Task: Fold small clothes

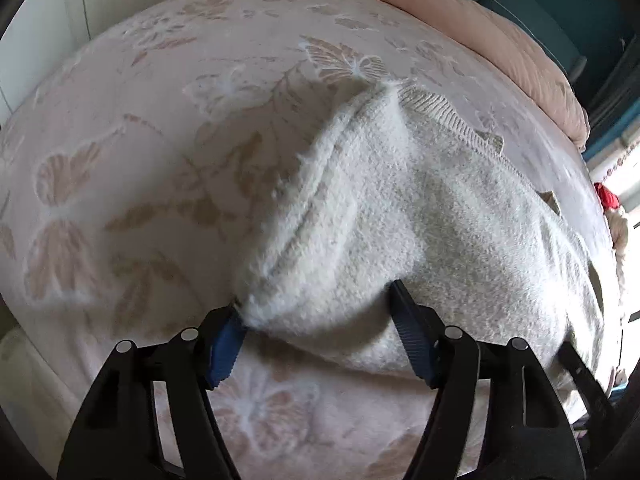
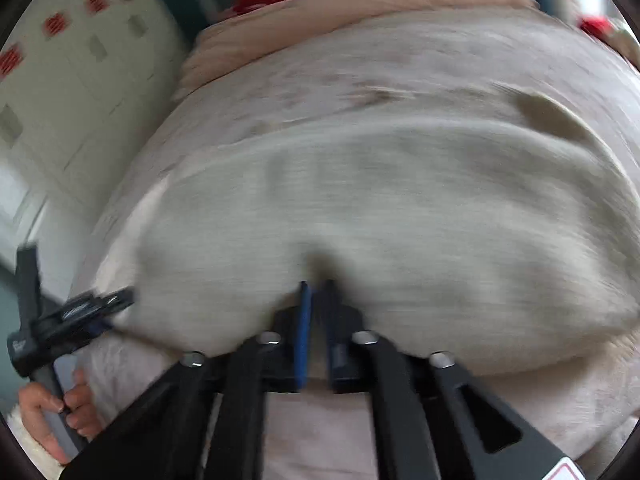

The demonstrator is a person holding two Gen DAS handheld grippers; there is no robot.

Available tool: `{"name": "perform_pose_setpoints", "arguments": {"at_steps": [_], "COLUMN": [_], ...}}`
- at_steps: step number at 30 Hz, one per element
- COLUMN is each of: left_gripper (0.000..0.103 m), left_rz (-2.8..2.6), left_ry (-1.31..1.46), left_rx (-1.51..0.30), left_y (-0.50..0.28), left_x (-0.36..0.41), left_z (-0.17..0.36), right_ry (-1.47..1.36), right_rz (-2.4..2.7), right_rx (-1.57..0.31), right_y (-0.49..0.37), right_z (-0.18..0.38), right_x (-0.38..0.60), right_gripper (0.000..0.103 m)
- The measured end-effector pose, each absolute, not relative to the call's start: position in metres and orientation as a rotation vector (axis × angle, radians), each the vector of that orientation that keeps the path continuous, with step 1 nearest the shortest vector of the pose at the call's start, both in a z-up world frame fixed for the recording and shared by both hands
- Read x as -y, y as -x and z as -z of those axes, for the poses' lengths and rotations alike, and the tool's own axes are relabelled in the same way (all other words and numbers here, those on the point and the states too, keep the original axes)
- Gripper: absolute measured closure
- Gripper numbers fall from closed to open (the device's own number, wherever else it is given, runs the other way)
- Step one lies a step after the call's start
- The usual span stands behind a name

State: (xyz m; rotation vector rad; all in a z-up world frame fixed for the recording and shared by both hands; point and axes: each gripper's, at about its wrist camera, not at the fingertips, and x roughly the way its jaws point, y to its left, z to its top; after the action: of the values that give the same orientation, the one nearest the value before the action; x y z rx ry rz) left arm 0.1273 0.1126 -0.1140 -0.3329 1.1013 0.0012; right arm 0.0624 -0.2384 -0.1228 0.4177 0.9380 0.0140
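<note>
A fuzzy white knit garment [image 1: 440, 216] lies on a pink bedspread with a butterfly pattern [image 1: 140, 140]. One part of it, a sleeve-like fold [image 1: 320, 208], rises toward my left gripper [image 1: 316, 312], whose jaws stand wide apart around its bunched end. In the right wrist view the garment [image 2: 380, 220] spreads wide and is blurred. My right gripper [image 2: 316, 292] is shut on the garment's near edge. The left gripper [image 2: 92, 308] and the hand holding it show at the lower left of that view.
A folded peach blanket [image 1: 460, 28] lies along the far side of the bed, also in the right wrist view [image 2: 360, 4]. Red items [image 1: 606, 196] sit at the bed's right edge. A pale wall with red and grey patches [image 2: 80, 60] stands to the left.
</note>
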Motion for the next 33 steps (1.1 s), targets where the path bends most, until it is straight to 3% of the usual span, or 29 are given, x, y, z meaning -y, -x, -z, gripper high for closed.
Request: {"name": "perform_pose_setpoints", "arguments": {"at_steps": [5, 8, 9, 11, 15, 18, 20, 22, 23, 24, 25, 29, 33], "left_gripper": [0.036, 0.037, 0.037, 0.031, 0.015, 0.014, 0.017, 0.058, 0.067, 0.083, 0.089, 0.090, 0.088], "left_rz": [0.005, -0.014, -0.006, 0.005, 0.065, 0.078, 0.064, 0.030, 0.026, 0.016, 0.017, -0.025, -0.031], "left_ry": [0.304, 0.334, 0.360, 0.398, 0.444, 0.412, 0.395, 0.373, 0.357, 0.340, 0.333, 0.323, 0.180], "left_rx": [-1.074, -1.065, -1.046, -1.003, -0.980, -1.053, -1.107, -1.156, -1.174, -1.162, -1.141, -1.126, -1.122], "left_y": [-0.122, -0.115, -0.115, -0.120, -0.175, -0.230, -0.257, -0.275, -0.278, -0.280, -0.279, -0.288, -0.296], "left_x": [-0.113, -0.112, -0.113, -0.115, -0.113, -0.102, -0.093, -0.087, -0.085, -0.084, -0.086, -0.105, -0.091], "left_z": [0.117, 0.097, 0.088, 0.070, 0.047, 0.063, 0.079, 0.097, 0.105, 0.106, 0.104, 0.108, 0.119], "right_ry": [-0.538, -0.579, -0.556, -0.496, -0.504, -0.452, -0.419, -0.441, -0.462, -0.464, -0.450, -0.482, -0.469], "right_rz": [0.187, 0.174, 0.180, 0.192, 0.199, 0.248, 0.305, 0.327, 0.309, 0.274, 0.248, 0.356, 0.370], "right_rx": [-0.939, -0.942, -0.931, -0.867, -0.784, -0.838, -0.910, -0.966, -0.990, -0.996, -0.989, -0.850, -0.970], "right_y": [-0.017, -0.012, -0.015, -0.027, -0.082, -0.129, -0.157, -0.169, -0.168, -0.169, -0.168, -0.148, -0.155], "right_z": [0.138, 0.124, 0.115, 0.090, 0.064, 0.076, 0.092, 0.111, 0.119, 0.122, 0.119, 0.102, 0.142], "right_x": [0.335, 0.345, 0.344, 0.343, 0.367, 0.383, 0.389, 0.392, 0.392, 0.392, 0.387, 0.422, 0.437], "right_gripper": [0.103, 0.103, 0.088, 0.079, 0.038, 0.036, 0.035, 0.036, 0.058, 0.096, 0.096, 0.097, 0.093]}}
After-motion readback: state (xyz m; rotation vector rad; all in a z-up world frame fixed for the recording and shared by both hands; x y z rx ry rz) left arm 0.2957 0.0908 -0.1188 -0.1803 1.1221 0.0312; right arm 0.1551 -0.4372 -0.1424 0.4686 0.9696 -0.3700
